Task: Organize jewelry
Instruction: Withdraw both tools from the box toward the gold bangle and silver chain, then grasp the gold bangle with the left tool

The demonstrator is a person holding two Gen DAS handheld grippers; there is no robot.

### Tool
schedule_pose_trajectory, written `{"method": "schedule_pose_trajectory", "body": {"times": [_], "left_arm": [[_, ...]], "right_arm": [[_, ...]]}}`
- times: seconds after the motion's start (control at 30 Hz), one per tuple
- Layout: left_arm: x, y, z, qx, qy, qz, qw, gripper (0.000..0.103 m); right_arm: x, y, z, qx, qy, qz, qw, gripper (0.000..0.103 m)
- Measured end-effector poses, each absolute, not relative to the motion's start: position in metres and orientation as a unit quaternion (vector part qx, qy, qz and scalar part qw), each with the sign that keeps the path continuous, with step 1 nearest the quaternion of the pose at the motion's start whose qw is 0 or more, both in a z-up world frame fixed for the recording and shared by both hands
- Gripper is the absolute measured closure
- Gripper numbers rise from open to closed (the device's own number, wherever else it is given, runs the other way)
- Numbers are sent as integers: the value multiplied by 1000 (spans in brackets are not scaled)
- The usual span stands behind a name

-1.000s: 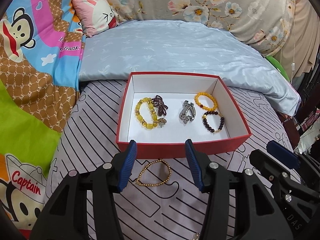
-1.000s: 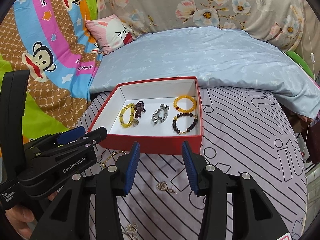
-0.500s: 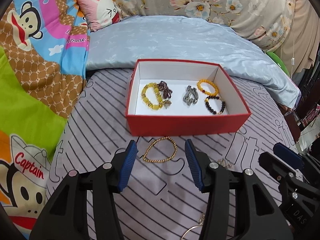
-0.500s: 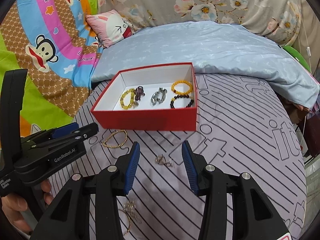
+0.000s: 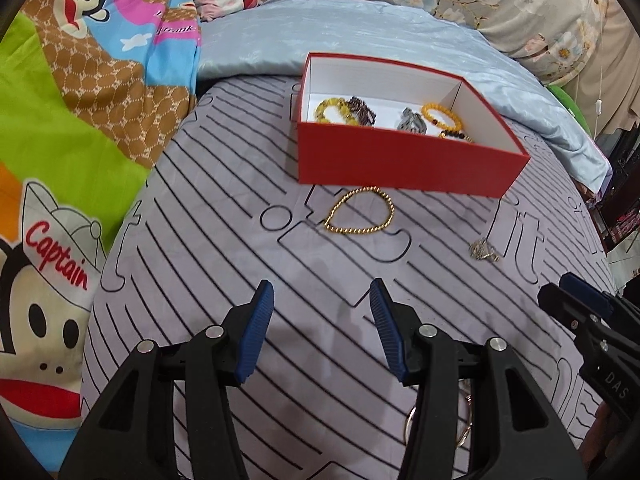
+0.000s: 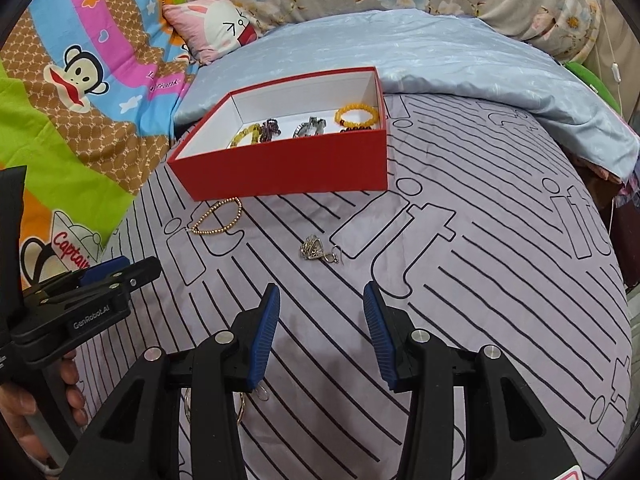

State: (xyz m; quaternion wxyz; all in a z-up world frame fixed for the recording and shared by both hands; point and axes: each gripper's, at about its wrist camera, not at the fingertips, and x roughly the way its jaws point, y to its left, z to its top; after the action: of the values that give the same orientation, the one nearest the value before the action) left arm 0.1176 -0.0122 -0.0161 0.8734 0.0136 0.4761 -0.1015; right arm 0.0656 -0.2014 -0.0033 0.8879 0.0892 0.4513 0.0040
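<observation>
A red cardboard box point(image 5: 404, 160) with a white lining sits on the bed, on a grey sheet point(image 5: 240, 264) printed with black stripes and outlined letters. Inside it lie a yellow bead bracelet point(image 5: 332, 110), a dark purple beaded piece point(image 5: 362, 109), a silvery metal piece point(image 5: 412, 124), an orange bead bracelet point(image 6: 357, 115) and a dark bead bracelet that the near wall mostly hides. Just in front of the box, on the sheet, lies a gold bead bracelet point(image 5: 360, 212) in a loose teardrop loop, and to its right, well apart from it, a small tangled silver-gold ornament point(image 6: 318, 251) with a hook. Thin metal rings point(image 6: 240, 402) peek out from under the right tool's arms. The left tool point(image 5: 322, 320) and the right tool point(image 6: 322, 318) both hover over bare sheet, their ribbed blue pads standing about half apart with nothing between them. The left tool's black body reads "GenRobot.AI" in the right view, where fingers point(image 6: 74, 384) wrap its handle. Behind the box lies a crinkled pale blue quilt point(image 6: 440, 56), then floral fabric point(image 5: 500, 0) and a pink rabbit cushion point(image 6: 218, 24). To the left a bright cartoon monkey blanket point(image 5: 60, 128) carries the word "Captain".
</observation>
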Motion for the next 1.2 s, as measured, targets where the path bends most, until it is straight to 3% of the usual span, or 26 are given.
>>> {"method": "schedule_pose_trajectory", "body": {"times": [0.9, 1.0, 1.03, 1.1, 1.2], "left_arm": [[45, -40, -41, 48, 511, -185, 838, 56], [42, -45, -45, 51, 515, -195, 833, 65], [41, -47, -48, 51, 520, -199, 829, 74], [37, -50, -49, 63, 512, -198, 833, 80], [36, -52, -51, 65, 508, -204, 834, 97]], "right_arm": [[29, -199, -16, 89, 475, 2, 875, 60], [29, -197, -15, 88, 473, 4, 876, 60], [29, -197, -14, 88, 473, 5, 877, 60], [29, -197, -15, 88, 473, 4, 877, 60], [29, -197, -15, 90, 474, 4, 876, 60]]}}
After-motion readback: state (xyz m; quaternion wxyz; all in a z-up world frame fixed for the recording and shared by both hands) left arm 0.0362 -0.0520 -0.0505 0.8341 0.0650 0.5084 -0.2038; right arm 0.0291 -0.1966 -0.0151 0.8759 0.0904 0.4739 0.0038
